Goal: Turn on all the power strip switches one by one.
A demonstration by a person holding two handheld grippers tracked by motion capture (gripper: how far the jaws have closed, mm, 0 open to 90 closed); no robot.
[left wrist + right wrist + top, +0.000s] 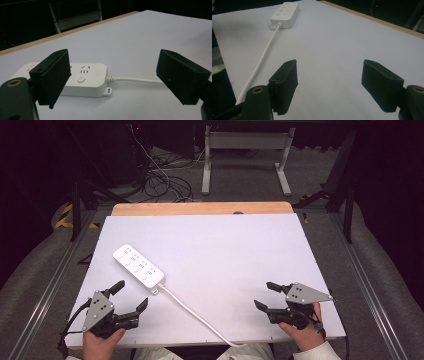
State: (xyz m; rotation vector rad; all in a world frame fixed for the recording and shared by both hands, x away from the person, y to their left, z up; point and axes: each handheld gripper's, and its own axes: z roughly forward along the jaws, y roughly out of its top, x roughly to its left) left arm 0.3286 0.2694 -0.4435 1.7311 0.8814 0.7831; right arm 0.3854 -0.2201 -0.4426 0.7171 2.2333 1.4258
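Two grippers sit low at my near edge of the white table (240, 245), one in each hand. My left gripper (132, 296) angles up and to the right toward the one white power strip (138, 265), its jaws spread wide with nothing between them; the strip lies flat just beyond them. One white cord (195, 315) runs from the strip to the table's near edge, between my hands. My right gripper (266, 295) points left, jaws likewise wide apart and empty, well away from the strip.
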